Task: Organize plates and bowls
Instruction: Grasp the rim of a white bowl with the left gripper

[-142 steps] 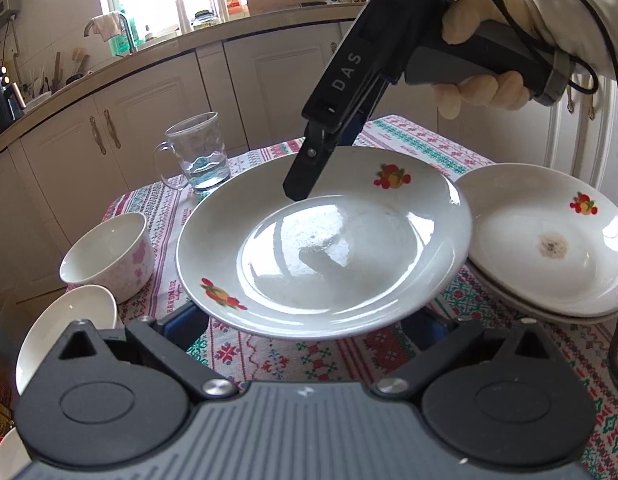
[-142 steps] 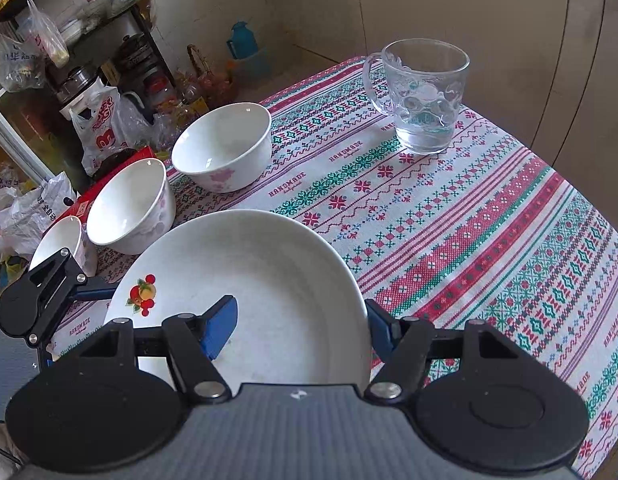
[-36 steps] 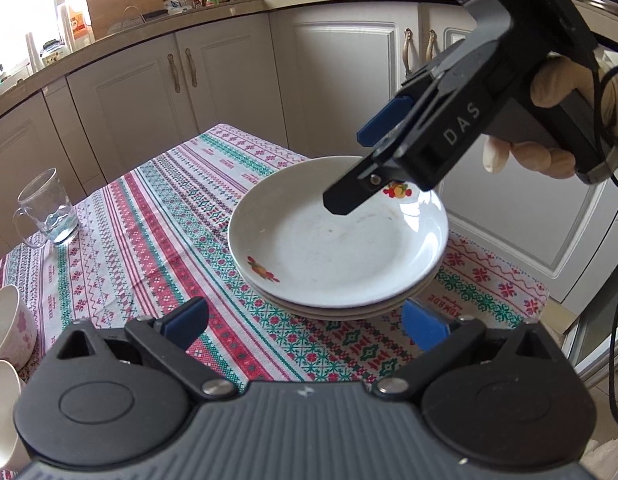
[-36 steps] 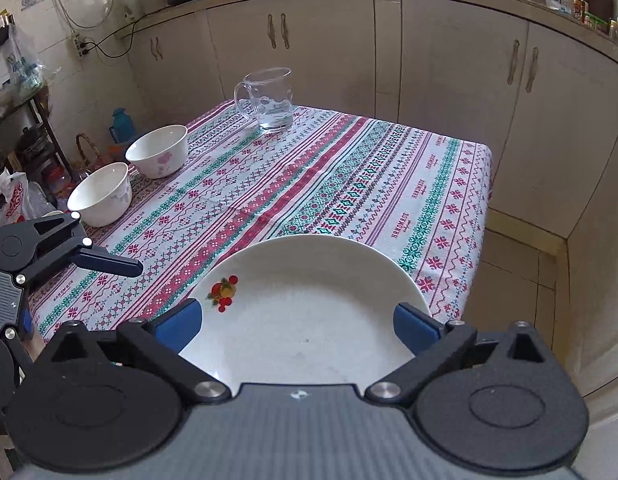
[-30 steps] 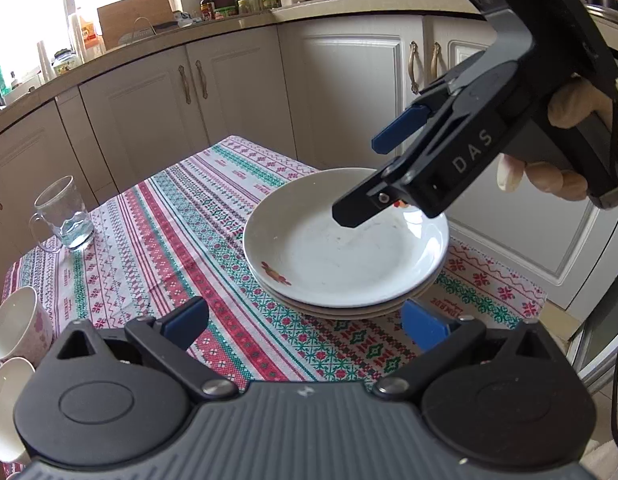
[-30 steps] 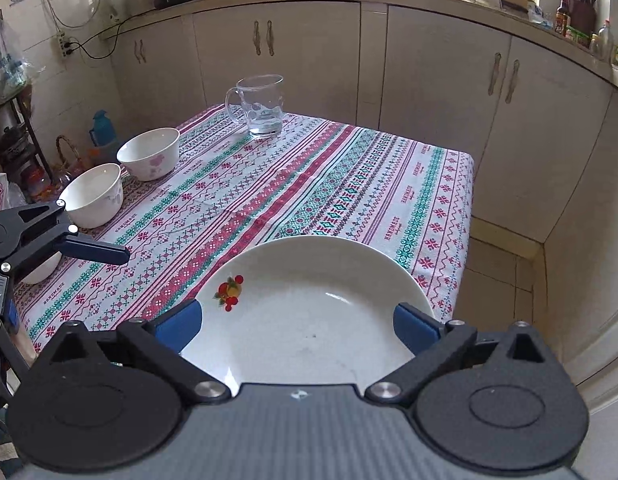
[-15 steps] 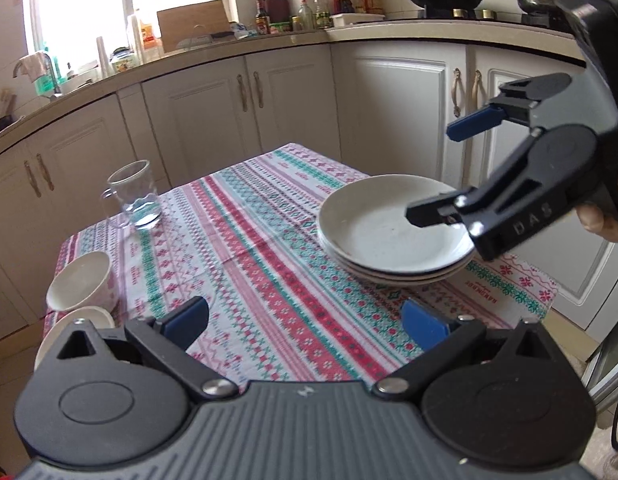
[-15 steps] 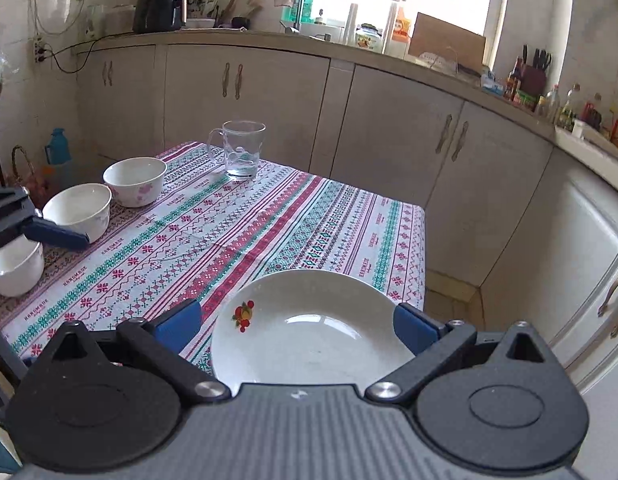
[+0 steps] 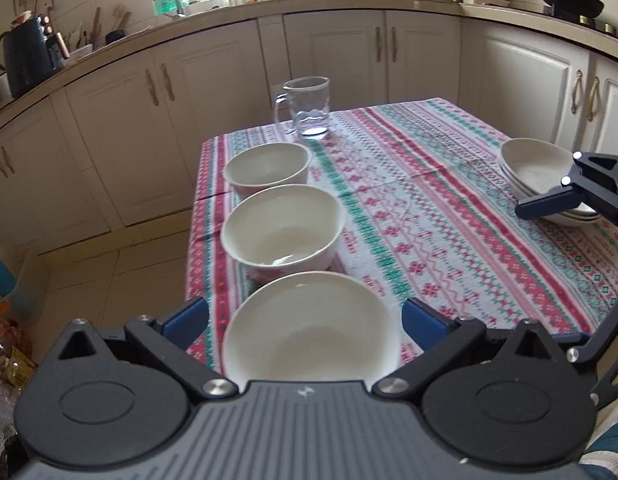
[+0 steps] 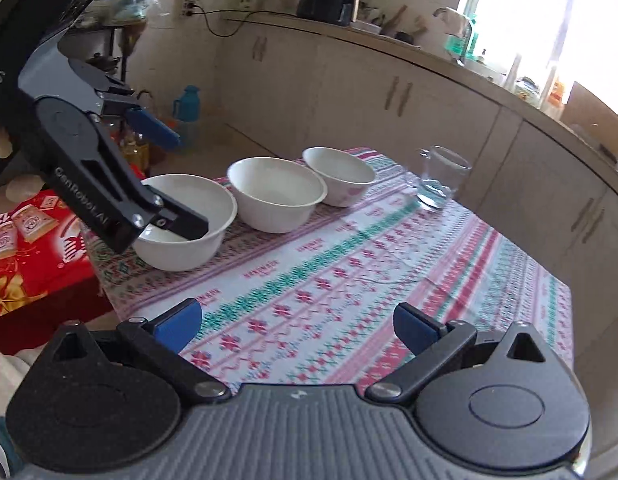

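Note:
Three white bowls stand in a row along the table's left edge: a near bowl (image 9: 309,328) (image 10: 181,224), a middle bowl (image 9: 283,230) (image 10: 277,192) and a far bowl (image 9: 267,166) (image 10: 339,174). My left gripper (image 9: 305,316) is open, its blue pads on either side of the near bowl without touching it; from the right wrist view it (image 10: 177,180) hovers over that bowl. A stack of white plates (image 9: 537,172) sits at the table's right edge. My right gripper (image 10: 297,320) is open and empty over the tablecloth; in the left wrist view it (image 9: 549,200) is in front of the plates.
A glass mug (image 9: 307,106) (image 10: 441,178) stands at the table's far end. The patterned tablecloth (image 9: 429,220) covers the table. White cabinets (image 9: 409,56) run behind. A red box (image 10: 25,248) and bottles lie on the floor left of the table.
Both grippers have swung left, away from the plate stack. My left gripper now straddles the near bowl. My right gripper has left the plates and faces the bowls.

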Demonstrator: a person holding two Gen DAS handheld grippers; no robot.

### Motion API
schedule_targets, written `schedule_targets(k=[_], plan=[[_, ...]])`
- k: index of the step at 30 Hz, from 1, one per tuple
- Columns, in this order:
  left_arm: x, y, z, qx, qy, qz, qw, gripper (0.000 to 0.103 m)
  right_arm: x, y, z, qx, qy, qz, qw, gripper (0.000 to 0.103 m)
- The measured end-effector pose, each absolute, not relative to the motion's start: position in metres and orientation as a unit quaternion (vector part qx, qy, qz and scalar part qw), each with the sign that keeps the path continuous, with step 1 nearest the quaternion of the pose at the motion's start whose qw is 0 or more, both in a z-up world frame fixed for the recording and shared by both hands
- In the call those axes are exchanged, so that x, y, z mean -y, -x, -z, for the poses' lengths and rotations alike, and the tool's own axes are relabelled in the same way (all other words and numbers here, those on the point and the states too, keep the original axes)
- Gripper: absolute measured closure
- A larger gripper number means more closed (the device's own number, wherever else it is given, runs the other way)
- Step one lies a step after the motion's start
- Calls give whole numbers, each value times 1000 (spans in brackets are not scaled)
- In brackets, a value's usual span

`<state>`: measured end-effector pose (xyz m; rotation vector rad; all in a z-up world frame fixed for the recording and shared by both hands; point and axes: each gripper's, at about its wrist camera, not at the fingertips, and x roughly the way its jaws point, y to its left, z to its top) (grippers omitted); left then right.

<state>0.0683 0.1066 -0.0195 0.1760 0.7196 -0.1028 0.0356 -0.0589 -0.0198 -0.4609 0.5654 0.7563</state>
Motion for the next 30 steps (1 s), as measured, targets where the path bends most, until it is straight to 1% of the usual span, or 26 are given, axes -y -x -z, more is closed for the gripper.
schedule_targets(k=[5, 9, 10, 11, 12, 13, 15, 16, 20, 21, 24, 30], plan=[[-138, -74, 32, -372, -67, 48, 925, 3, 26, -35, 33, -278, 210, -378, 857, 0], [-152, -80, 39, -388, -41, 76, 917, 3, 7, -34, 40, -283, 208, -396, 848, 1], [-154, -82, 41, -393, -36, 85, 915, 6, 3, -35, 42, -284, 205, -402, 846, 1], [-156, -83, 42, -396, -31, 93, 913, 12, 0, -36, 43, -285, 204, -408, 843, 2], [-158, -86, 44, -402, -27, 101, 910, 14, -4, -37, 44, -287, 204, -414, 840, 2], [-159, -89, 46, -407, -22, 106, 907, 20, -7, -38, 46, -287, 204, -417, 838, 3], [-161, -93, 49, -413, -15, 115, 903, 25, -13, -40, 47, -287, 206, -424, 834, 10], [-161, -94, 50, -415, -11, 120, 902, 28, -16, -41, 47, -289, 207, -427, 831, 12], [-164, -98, 53, -420, 1, 135, 897, 30, -24, -48, 49, -295, 205, -436, 825, 17], [-164, -100, 54, -422, 4, 137, 896, 31, -26, -50, 49, -297, 204, -437, 824, 17], [-166, -103, 55, -426, 10, 142, 893, 37, -28, -52, 51, -300, 204, -444, 820, 19], [-164, -106, 55, -429, 12, 160, 889, 42, -29, -53, 52, -298, 201, -453, 815, 20]])
